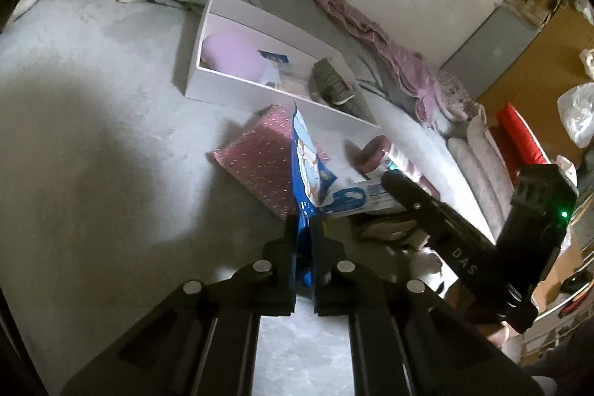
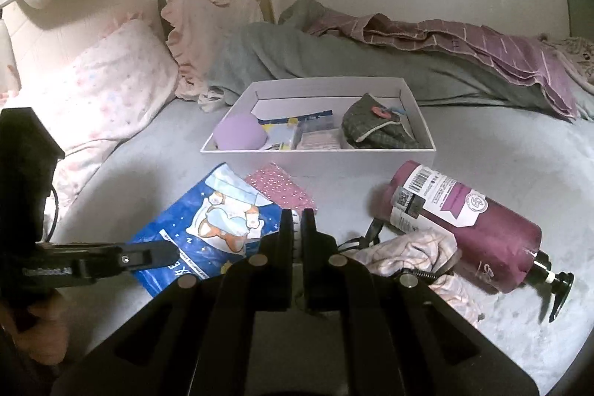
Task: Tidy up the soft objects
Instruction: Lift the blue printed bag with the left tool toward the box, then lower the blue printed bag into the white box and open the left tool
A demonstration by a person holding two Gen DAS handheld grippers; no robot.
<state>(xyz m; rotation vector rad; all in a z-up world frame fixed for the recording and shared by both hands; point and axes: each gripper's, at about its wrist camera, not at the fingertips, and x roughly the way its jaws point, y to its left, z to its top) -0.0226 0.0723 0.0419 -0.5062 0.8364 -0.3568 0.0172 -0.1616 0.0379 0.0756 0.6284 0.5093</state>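
Currently, several soft items are stowed in the white box (image 2: 319, 156). The blue packet (image 2: 208, 225) is clamped at opposite edges by the left gripper (image 1: 302, 229) and right gripper (image 2: 297, 225); pink pouch (image 2: 282, 188), checked cloth (image 2: 419, 255) and pump bottle (image 2: 467, 221) remain outside.

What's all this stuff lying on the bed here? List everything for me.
white box: one, mid-bed, holding a lilac cushion, packets and a grey-green pouch
blue packet: one, blue with cartoon, near side, gripped by both tools
pink dotted pouch: one, before the box
pump bottle: one, maroon, lying right
checked cloth: one, pale pink, beside the bottle
pillows: two, pink, at the headboard
blankets: grey-green and mauve, along the wall
left tool: shut on the packet
right tool: shut on the packet's edge
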